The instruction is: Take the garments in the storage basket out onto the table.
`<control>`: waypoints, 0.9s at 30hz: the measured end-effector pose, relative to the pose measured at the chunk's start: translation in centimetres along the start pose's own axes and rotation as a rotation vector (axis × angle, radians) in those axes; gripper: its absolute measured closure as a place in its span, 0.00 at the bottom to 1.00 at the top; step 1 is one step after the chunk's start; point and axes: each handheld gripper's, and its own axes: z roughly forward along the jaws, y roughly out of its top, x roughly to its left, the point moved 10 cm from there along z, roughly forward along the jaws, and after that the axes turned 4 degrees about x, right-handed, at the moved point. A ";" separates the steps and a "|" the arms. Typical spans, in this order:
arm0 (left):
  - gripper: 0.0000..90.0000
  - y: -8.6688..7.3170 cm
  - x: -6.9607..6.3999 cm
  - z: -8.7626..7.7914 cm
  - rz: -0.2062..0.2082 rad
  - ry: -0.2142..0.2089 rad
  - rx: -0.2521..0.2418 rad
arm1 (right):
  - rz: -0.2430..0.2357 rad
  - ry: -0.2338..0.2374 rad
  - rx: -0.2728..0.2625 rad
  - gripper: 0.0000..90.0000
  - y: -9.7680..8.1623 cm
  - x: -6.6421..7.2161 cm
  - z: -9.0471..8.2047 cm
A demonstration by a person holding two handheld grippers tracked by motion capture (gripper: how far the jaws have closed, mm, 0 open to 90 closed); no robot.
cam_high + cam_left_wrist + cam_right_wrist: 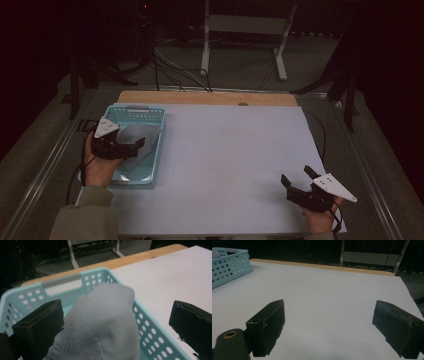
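Grey cloth directly ahead of the left gripper (139,143), between its wide-apart jaws.
The grey cloth (105,325) lies in the blue basket (150,332), its length running away from this gripper; the right gripper (295,179), also released, is well apart.

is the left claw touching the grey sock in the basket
Cannot tell. In the left gripper view the grey sock sits between the open left claw, abutting one jaw's edge, but no plain contact or gap shows.
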 end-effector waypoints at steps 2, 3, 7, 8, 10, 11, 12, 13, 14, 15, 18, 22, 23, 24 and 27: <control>0.00 -0.4 0.2 0.4 -0.011 0.000 0.015 | 0.000 -0.003 0.001 0.12 0.0 0.0 0.0; 0.00 -0.6 0.3 0.5 -0.014 0.001 0.022 | 0.000 -0.003 0.000 0.12 0.0 0.0 0.0; 0.00 -1.1 0.8 0.9 -0.013 0.017 0.051 | 0.001 -0.003 0.001 0.12 0.0 -0.1 0.0; 0.00 -1.1 0.9 1.0 -0.018 0.021 0.055 | 0.000 -0.003 0.001 0.12 0.0 0.0 0.0; 0.00 -1.1 1.0 1.0 -0.021 0.024 0.056 | -0.001 -0.003 0.001 0.12 0.0 0.0 0.0; 0.00 -1.3 1.1 1.2 -0.025 0.026 0.071 | 0.000 -0.003 0.000 0.12 0.0 0.0 0.0; 0.00 -1.4 1.2 1.3 -0.025 0.027 0.075 | -0.001 -0.003 0.000 0.12 0.0 0.0 0.0; 0.00 -1.5 1.2 1.4 -0.024 0.033 0.081 | -0.002 -0.004 0.000 0.12 0.0 0.0 0.0; 0.00 -1.6 1.3 1.6 -0.019 0.043 0.089 | 0.000 -0.004 0.001 0.12 0.0 0.0 0.0; 0.00 -1.7 1.4 1.6 -0.017 0.048 0.094 | 0.000 -0.003 0.000 0.12 0.0 0.0 0.0; 0.00 -2.0 1.6 2.0 -0.032 0.048 0.105 | 0.000 -0.004 0.001 0.12 0.0 -0.1 0.0; 0.00 -2.6 1.7 2.4 -0.058 0.032 0.133 | -0.002 -0.004 0.000 0.12 0.0 -0.1 0.0; 0.00 -2.7 1.7 2.5 -0.065 0.024 0.141 | -0.002 -0.004 0.000 0.12 0.0 0.0 0.0; 0.00 -2.7 1.7 2.5 -0.070 0.023 0.144 | -0.002 -0.004 0.001 0.12 0.0 -0.1 0.0; 0.02 -2.9 1.7 2.5 -0.103 0.013 0.169 | -0.002 -0.004 0.001 0.12 0.0 -0.1 0.0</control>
